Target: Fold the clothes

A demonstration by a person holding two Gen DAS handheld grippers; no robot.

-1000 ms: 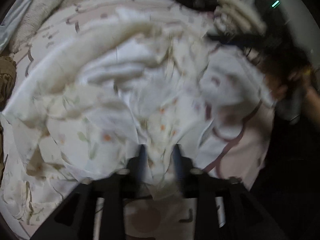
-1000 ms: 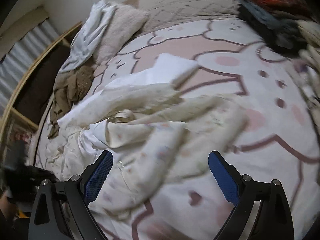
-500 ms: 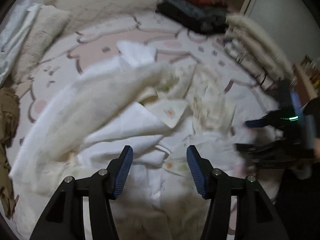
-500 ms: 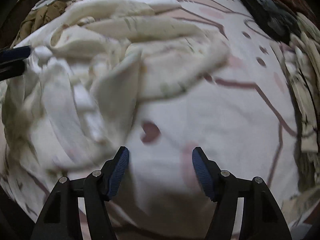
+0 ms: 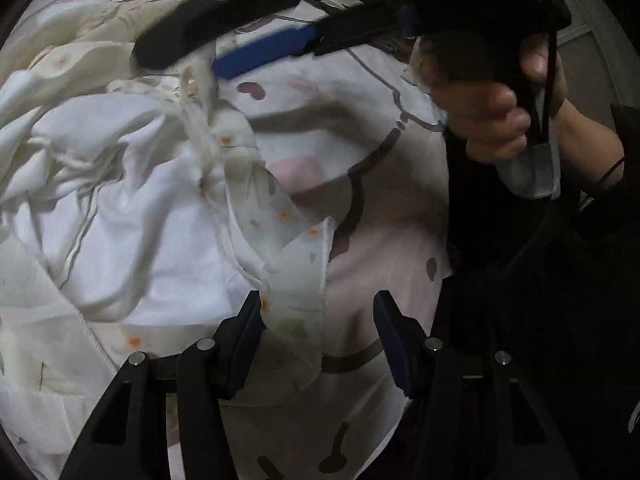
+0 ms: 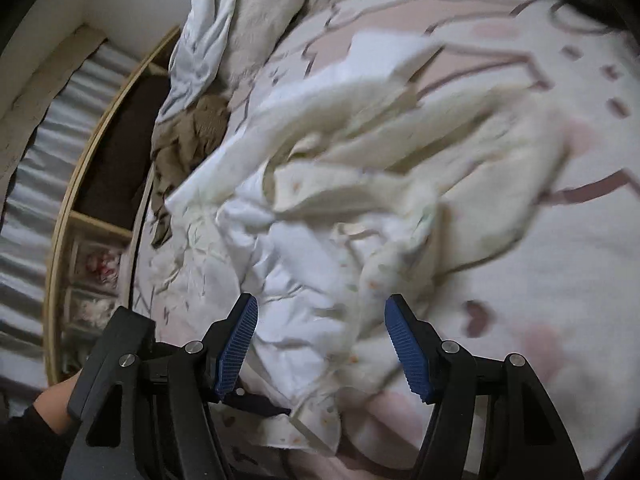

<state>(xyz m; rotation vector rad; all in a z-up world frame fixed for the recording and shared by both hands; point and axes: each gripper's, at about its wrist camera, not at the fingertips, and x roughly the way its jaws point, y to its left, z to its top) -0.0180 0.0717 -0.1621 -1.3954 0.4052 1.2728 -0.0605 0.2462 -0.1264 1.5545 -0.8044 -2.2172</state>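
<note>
white floral garment [image 5: 120,208] [image 6: 320,240] lies crumpled, unfolded, on the pink cartoon-print bedsheet [image 5: 384,208]. thin cream-white fabric, small orange flowers and pale green leaves, plain white inside showing. one printed strip with a raw edge trails toward the sheet's near edge. folds bunched, partly blurred.

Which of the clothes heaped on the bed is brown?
The crumpled brown garment at the bed's edge, beside the pale grey cloth; the others are white or cream.
</note>
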